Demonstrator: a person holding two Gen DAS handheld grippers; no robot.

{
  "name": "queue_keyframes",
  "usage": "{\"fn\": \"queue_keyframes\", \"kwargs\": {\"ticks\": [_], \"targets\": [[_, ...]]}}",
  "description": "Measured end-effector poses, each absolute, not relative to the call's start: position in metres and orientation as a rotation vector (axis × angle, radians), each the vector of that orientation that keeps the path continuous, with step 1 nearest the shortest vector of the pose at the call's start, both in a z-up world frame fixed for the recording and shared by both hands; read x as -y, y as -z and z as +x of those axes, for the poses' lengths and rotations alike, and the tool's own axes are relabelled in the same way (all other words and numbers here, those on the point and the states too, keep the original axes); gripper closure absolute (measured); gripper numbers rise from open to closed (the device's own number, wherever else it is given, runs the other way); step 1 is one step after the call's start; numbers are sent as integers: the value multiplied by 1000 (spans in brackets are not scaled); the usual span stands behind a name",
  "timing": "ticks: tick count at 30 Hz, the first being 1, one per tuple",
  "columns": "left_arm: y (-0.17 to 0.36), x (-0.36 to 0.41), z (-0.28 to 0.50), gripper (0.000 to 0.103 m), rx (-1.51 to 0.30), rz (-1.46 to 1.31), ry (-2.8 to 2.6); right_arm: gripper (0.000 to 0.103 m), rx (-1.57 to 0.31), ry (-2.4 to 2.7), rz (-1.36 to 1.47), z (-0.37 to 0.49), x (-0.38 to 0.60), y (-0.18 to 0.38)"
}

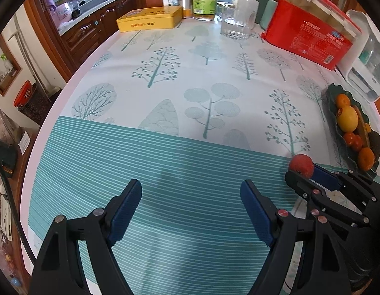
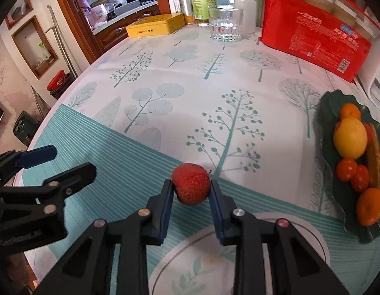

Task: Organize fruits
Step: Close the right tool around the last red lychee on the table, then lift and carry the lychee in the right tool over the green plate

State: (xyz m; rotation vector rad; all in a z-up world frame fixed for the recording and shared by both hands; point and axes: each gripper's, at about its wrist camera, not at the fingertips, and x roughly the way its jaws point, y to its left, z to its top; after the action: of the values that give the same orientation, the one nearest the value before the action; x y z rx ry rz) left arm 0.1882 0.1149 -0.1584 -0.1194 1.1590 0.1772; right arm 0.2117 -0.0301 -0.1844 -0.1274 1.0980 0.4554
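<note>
My right gripper [image 2: 191, 196] is shut on a red bumpy lychee [image 2: 191, 184] and holds it above the teal striped mat, just past a white plate [image 2: 320, 243] with a leaf print. It also shows in the left wrist view [image 1: 303, 169], with the lychee [image 1: 301, 165] at its tip. A dark green leaf-shaped dish [image 2: 327, 113] at the right holds a lemon [image 2: 349, 137], tangerines and small tomatoes; the dish also shows in the left wrist view [image 1: 333, 103]. My left gripper [image 1: 191, 193] is open and empty over the mat, left of the right one.
At the back of the table stand a yellow tin [image 1: 149, 19], a glass tumbler [image 2: 225, 23], bottles and a red package [image 2: 313, 41]. A white appliance [image 1: 369, 73] sits behind the dish. The table's left edge curves round, with kitchen cabinets beyond.
</note>
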Motion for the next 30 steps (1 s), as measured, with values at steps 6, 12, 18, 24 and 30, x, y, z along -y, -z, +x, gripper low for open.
{"fn": "queue_keyframes", "kwargs": {"ticks": [6,12,18,24,30], "targets": [[152,-95,185,20,-1164,-98,-130,74,-1099,-430,-75,200,57,171],[142,-70,182,13,-1154,-77,-83,74,-1097,-392,-26,190,88,159],[128,-32,182,11,-1130,-32,-13,74,-1068,-325,28,183,129,139],[114,8,186,9,-1095,17,57,74,-1038,-224,61,189,175,116],[97,40,207,4,-1040,52,109,74,-1032,-120,85,208,221,98]]}}
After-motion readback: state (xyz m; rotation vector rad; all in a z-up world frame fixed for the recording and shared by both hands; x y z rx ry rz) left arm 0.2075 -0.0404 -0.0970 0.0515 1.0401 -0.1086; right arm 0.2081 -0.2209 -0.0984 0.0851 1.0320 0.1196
